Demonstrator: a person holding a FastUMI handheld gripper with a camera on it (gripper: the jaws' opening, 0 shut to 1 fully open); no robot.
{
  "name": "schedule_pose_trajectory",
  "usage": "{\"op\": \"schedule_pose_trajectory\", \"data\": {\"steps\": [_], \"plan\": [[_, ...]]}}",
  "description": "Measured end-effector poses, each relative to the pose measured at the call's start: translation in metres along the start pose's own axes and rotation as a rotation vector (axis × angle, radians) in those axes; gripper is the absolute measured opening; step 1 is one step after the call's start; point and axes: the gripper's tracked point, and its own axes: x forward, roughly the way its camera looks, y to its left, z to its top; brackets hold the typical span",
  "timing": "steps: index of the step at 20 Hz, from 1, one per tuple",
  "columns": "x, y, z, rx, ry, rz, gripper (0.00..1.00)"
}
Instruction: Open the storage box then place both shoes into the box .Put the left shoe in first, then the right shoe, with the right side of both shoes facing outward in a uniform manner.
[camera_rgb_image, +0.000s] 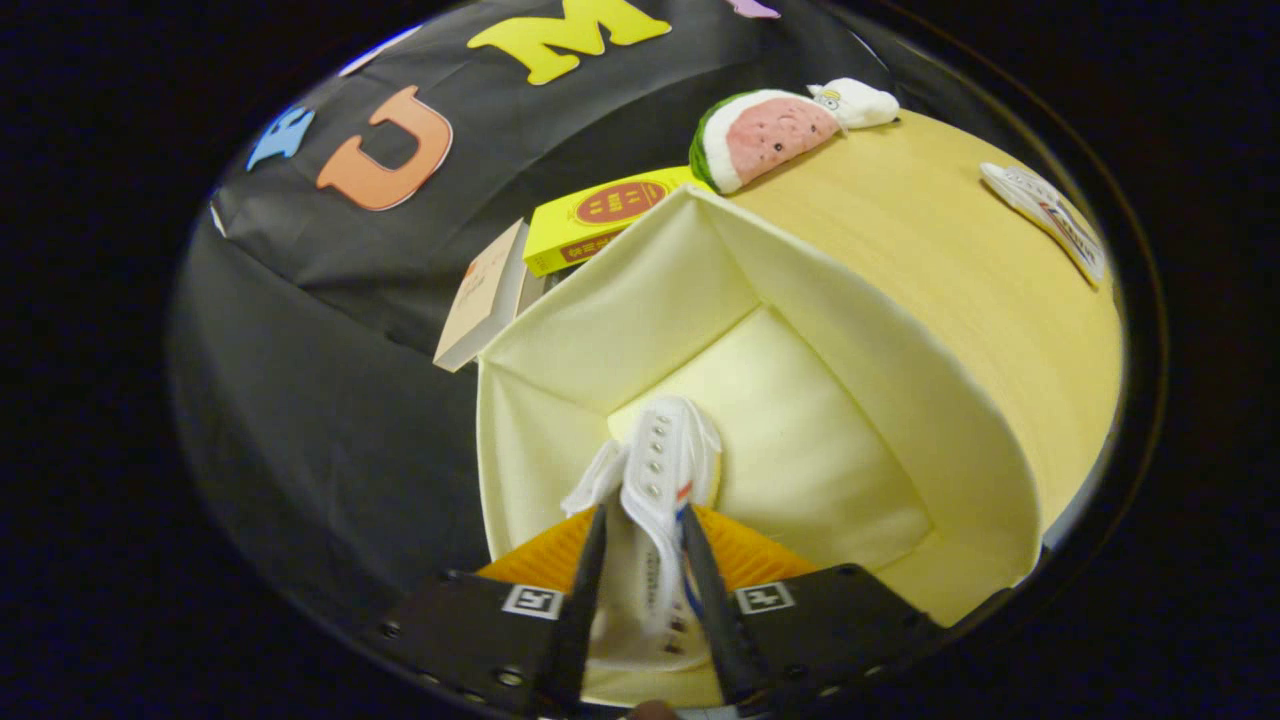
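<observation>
My gripper (645, 520) is shut on a white shoe (660, 470), both black fingers (590, 570) pressing its upper near the lace eyelets. The shoe hangs toe-first into the open cream storage box (640, 310), near the box's left wall, with its toe close to the floor of the box; I cannot tell if it touches. An orange-yellow ribbed surface (745, 560) shows behind the fingers at the shoe's sides. The box stands on a pale wooden table (960, 300).
Beyond the box's far corner lie a yellow carton (600, 215) and a beige book (485, 295). A watermelon-slice plush (765, 135) and a small white plush (855, 102) sit further back on the table. A white packet (1045, 215) lies at the far right.
</observation>
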Motion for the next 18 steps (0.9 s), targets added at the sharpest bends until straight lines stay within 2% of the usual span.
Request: {"op": "schedule_pose_trajectory", "data": {"steps": [2, 3, 6, 9, 11, 14, 18], "plan": [[-0.009, 0.003, 0.006, -0.042, -0.011, 0.007, 0.85], [-0.015, 0.003, 0.011, -0.058, -0.027, 0.012, 0.88], [-0.040, 0.005, 0.031, -0.159, -0.089, 0.019, 0.88], [-0.074, 0.003, 0.058, -0.327, -0.186, 0.014, 0.88], [-0.101, -0.004, 0.082, -0.422, -0.264, 0.004, 0.93], [-0.145, -0.026, 0.122, -0.551, -0.370, -0.014, 0.96], [-0.199, -0.084, 0.180, -0.618, -0.497, -0.059, 0.96]]}}
